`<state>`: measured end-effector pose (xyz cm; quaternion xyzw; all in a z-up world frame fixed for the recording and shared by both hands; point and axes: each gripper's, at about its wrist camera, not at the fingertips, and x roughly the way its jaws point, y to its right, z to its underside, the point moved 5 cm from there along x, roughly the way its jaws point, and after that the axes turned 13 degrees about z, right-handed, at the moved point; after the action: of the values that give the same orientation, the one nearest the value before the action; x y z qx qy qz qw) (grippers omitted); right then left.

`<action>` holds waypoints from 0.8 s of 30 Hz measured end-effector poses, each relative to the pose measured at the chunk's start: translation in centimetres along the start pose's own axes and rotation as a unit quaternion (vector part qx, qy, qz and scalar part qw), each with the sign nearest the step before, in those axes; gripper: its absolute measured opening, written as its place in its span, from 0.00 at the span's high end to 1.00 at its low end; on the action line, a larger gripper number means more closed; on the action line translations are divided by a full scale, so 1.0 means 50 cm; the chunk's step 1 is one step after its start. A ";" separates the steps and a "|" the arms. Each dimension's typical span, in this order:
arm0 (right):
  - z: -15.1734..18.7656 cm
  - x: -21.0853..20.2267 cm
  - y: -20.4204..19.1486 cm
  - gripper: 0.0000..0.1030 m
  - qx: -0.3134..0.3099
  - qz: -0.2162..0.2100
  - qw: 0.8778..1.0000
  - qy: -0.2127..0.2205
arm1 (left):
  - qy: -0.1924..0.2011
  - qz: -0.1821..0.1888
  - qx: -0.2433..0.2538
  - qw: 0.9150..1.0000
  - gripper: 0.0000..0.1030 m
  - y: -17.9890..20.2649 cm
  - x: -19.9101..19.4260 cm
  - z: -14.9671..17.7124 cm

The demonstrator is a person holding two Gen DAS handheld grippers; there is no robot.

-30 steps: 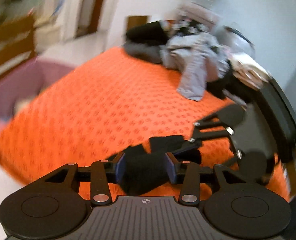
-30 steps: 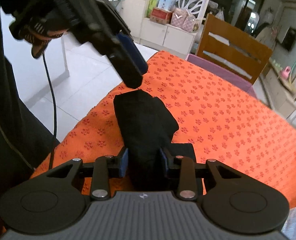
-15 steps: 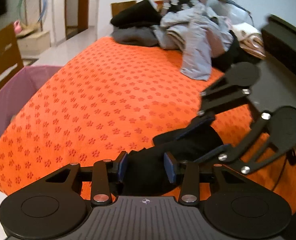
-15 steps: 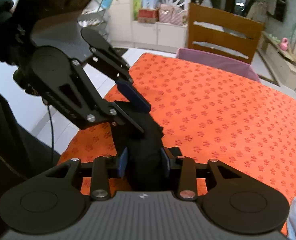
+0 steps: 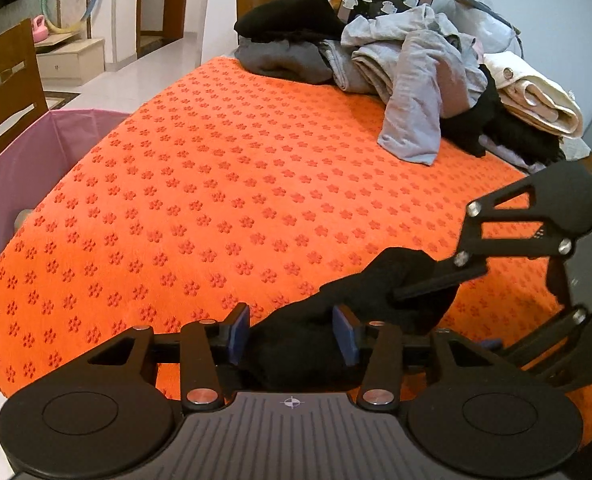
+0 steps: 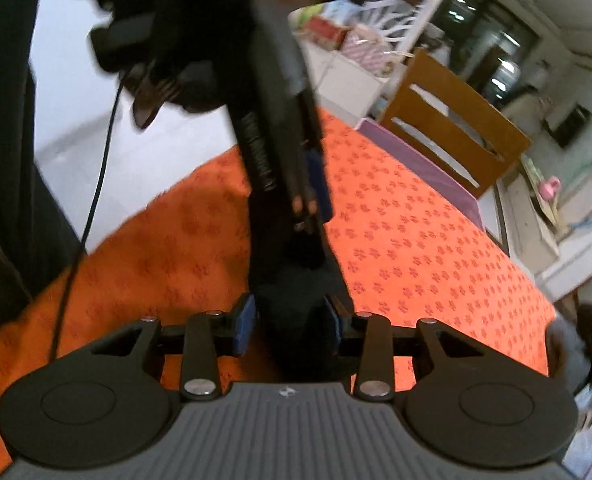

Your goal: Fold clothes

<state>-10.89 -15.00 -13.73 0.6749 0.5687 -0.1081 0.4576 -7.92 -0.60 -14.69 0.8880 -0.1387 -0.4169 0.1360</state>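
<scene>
A small black garment lies bunched near the front edge of the orange flower-patterned tablecloth. In the left wrist view my left gripper has its blue pads pressed on one end of it. My right gripper comes in from the right, fingers sunk into the other end. In the right wrist view the black garment fills the gap of my right gripper. My left gripper reaches down from above, blurred, held by a gloved hand.
A heap of unfolded grey, black and cream clothes covers the table's far end. A pink fabric bin stands at the left edge beside a wooden chair. A person's dark sleeve and a cable are at the left.
My left gripper has come down from above the garment onto its end. The two grippers are now close together with the cloth bunched and raised between them. The right wrist view has tilted.
</scene>
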 end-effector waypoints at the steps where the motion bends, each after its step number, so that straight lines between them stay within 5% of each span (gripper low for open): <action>1: 0.000 0.005 -0.002 0.58 -0.008 0.000 1.000 -0.001 | 0.008 0.003 0.006 1.000 0.53 0.004 -0.006 -0.004; 6: -0.001 0.022 0.013 0.58 -0.001 -0.015 1.000 -0.003 | 0.067 0.039 0.090 0.993 0.53 0.051 -0.080 -0.021; 9: 0.002 0.025 0.021 0.58 0.011 -0.024 1.000 -0.004 | 0.042 0.047 0.158 0.985 0.53 0.085 -0.089 -0.002; 14: 0.002 0.030 0.033 0.54 0.035 -0.042 0.998 -0.007 | -0.032 -0.005 0.231 0.972 0.54 0.091 -0.034 0.053; 20: -0.003 0.037 0.047 0.46 0.059 -0.061 0.996 -0.013 | -0.043 -0.026 0.259 0.965 0.53 0.081 -0.015 0.062; 24: -0.008 0.045 0.051 0.42 0.063 -0.064 0.996 -0.014 | -0.035 -0.016 0.225 0.974 0.52 0.057 -0.014 0.043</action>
<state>-8.09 -13.05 -13.76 0.6631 0.5965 -0.1823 0.4138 -10.42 -3.27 -14.49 0.8829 -0.2194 -0.4077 -0.0783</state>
